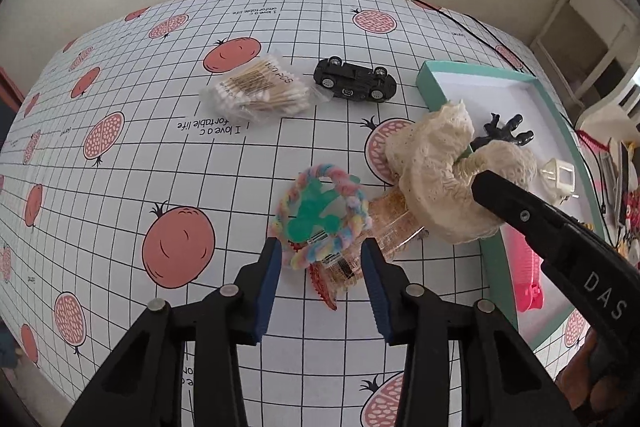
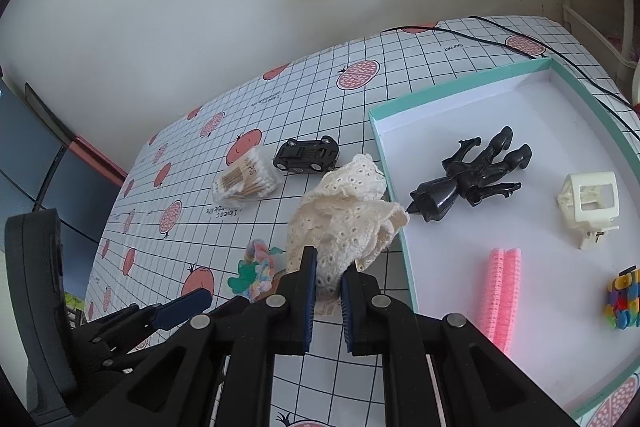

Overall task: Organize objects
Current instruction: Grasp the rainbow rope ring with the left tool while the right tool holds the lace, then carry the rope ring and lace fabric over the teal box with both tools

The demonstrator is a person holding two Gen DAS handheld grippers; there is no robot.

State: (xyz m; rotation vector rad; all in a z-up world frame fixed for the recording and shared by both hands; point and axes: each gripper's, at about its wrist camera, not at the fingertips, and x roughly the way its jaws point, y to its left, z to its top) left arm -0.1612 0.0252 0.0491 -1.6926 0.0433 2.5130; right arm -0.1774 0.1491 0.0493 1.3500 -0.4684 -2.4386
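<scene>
Pomegranate-print cloth covers the bench. Right gripper is clenched on the cream lace scrunchie, lifted at the teal tray's 9 o'clock edge. Left gripper gapes wide around the pastel hair tie.

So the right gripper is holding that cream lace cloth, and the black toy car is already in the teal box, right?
Not quite. The right gripper does hold the cream lace cloth, but the black toy car lies upside down on the tablecloth, outside the teal box. The right wrist view shows this.
</scene>
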